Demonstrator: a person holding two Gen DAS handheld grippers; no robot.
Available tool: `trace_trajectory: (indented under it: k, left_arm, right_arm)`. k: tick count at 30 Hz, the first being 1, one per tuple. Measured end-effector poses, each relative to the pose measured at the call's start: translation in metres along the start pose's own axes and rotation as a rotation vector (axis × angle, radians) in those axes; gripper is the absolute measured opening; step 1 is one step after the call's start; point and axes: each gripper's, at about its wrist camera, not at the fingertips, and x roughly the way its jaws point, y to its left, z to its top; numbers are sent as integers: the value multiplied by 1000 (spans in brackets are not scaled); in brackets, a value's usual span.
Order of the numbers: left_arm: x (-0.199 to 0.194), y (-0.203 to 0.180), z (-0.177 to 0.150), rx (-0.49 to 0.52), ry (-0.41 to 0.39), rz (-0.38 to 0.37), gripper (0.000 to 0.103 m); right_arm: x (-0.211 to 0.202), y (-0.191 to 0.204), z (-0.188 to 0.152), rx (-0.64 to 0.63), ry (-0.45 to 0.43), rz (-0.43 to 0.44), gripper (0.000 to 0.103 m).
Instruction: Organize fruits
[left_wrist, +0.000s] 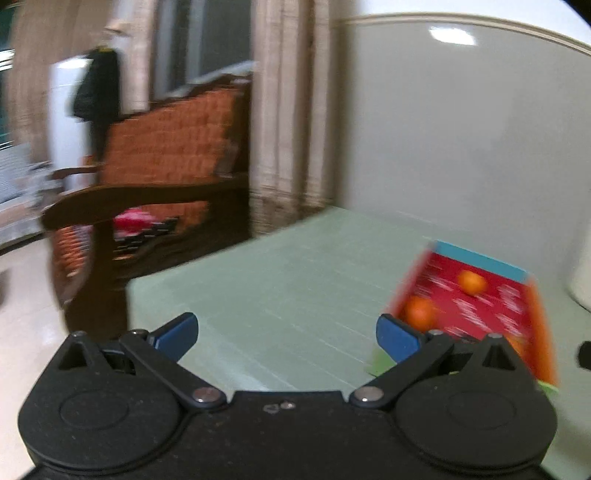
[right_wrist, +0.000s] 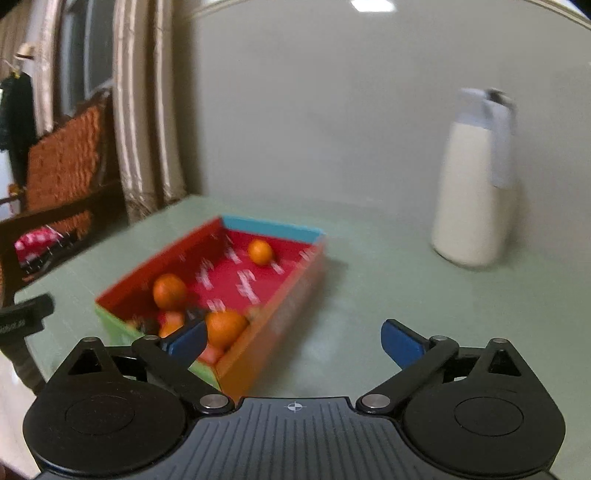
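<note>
At about two o'clock from the left gripper (left_wrist: 287, 338), whose blue pads are held wide apart with nothing between them, the box (left_wrist: 517, 274) is seen on the pale green table (left_wrist: 295, 266), well off to that side. From the right gripper (right_wrist: 294, 341), likewise spread wide and empty, the same box lies at roughly eleven o'clock, just beyond the left pad, so the right hand is judged the nearer. Its long axis runs from seven o'clock up toward one o'clock in the right wrist view. The box is shallow, red inside, with a blue far wall, orange side and green near wall. Three oranges (right_wrist: 169, 290) are seen inside, apart from one another, blurred; other reddish pieces near the front cannot be identified. At two o'clock a cream jug (right_wrist: 469, 192) stands well apart.
</note>
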Motion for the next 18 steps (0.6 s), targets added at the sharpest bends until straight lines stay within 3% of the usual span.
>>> trace_trajectory:
  k: [3,7,12,18]
  left_arm:
    - [-33,-11,4,35,19,-101,97]
    - [-78,-23,7,87,30,-194,97]
    - [-122,-28,2,150,19,-227,97]
    - [-145,-36,-5,225,4,-250,97]
  right_arm:
    - [-33,-10,-6,40,34,-62,103]
    - [-78,-20,-12,120,44,-83,103]
    - [-129,-17,-20,148,3,-141,103]
    - [-165,-15,-27,168,-26,-178,103]
